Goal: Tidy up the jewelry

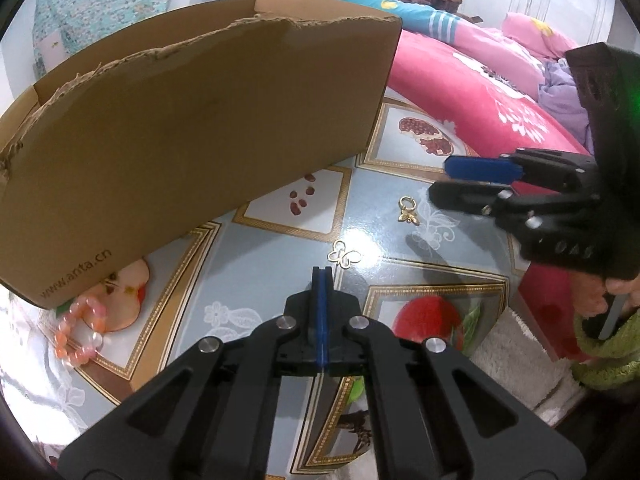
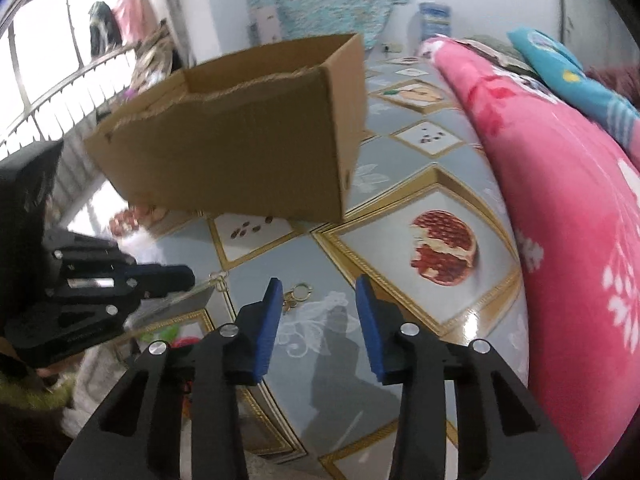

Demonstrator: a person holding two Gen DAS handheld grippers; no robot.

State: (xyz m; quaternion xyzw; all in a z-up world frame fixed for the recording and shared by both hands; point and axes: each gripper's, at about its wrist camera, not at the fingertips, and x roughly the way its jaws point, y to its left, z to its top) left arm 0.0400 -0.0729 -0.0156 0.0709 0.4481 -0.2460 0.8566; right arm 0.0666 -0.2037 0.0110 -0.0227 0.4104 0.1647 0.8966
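Closest to the left camera, the left hand-held gripper [image 1: 322, 276] has its blue pads pressed together with nothing between them. Just past its tip lies a little gold butterfly charm [image 1: 344, 254] on the shiny flowery tabletop [image 1: 372, 236]. A bit farther sits a gold ring earring [image 1: 408, 211], near the right hand-held gripper [image 2: 316, 294], whose pads stand apart and empty. A pink bead bracelet [image 1: 78, 332] lies off to the left beside the big cardboard box [image 1: 192, 136]. Behind everything is a pink blanket [image 1: 472, 92].
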